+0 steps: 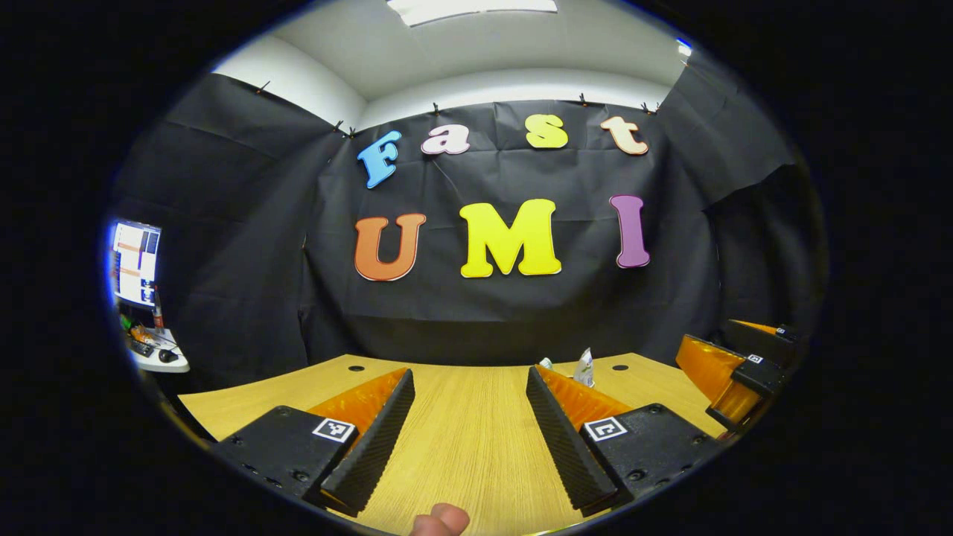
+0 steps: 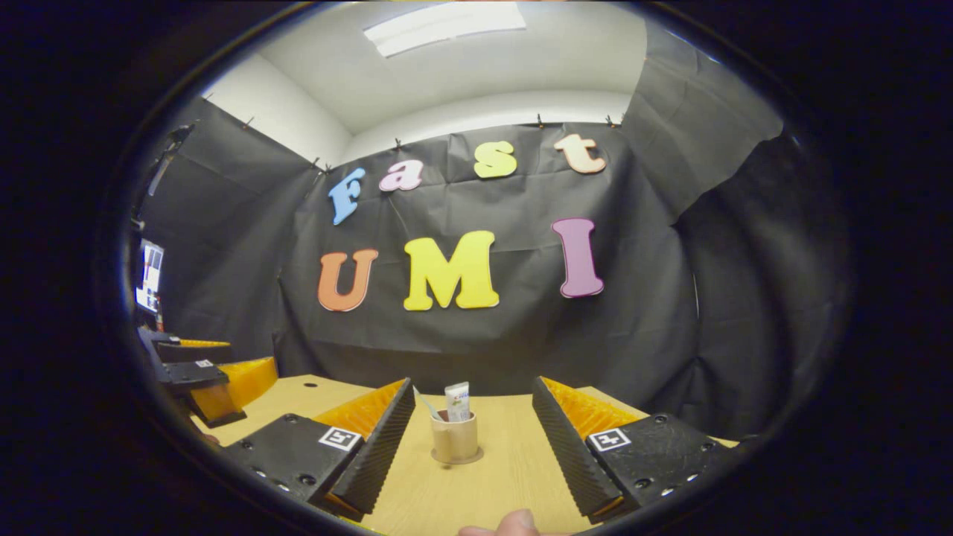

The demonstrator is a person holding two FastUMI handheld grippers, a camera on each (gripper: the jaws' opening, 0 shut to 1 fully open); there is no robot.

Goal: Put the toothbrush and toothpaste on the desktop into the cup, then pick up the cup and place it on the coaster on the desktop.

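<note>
I see the cup (image 2: 455, 439) standing upright on the round coaster (image 2: 456, 457), out on the wooden desk (image 2: 514, 476) ahead of my right hand-held gripper (image 2: 471, 435). The toothpaste tube (image 2: 458, 401) stands in the cup with its flat end up, and the toothbrush (image 2: 428, 406) leans out over the cup's left rim.

My right hand-held gripper is spread wide, its fingers well apart on either side of the cup and touching nothing. A fingertip (image 2: 514, 523) shows at the bottom edge of the right gripper view. Off to the left in that view sits my left hand-held gripper, low over the desk's edge.

In the left gripper view, the left hand-held gripper (image 1: 470, 428) is likewise wide open and holds nothing, with bare desk between its fingers. The toothpaste tube (image 1: 585, 368) peeks up just past its right finger, the cup below it hidden. The right hand-held gripper (image 1: 733, 376) shows at the far right. A fingertip (image 1: 441, 520) is at the bottom edge. Far left, a monitor (image 1: 135, 262) stands on a small white table (image 1: 160, 359).
</note>
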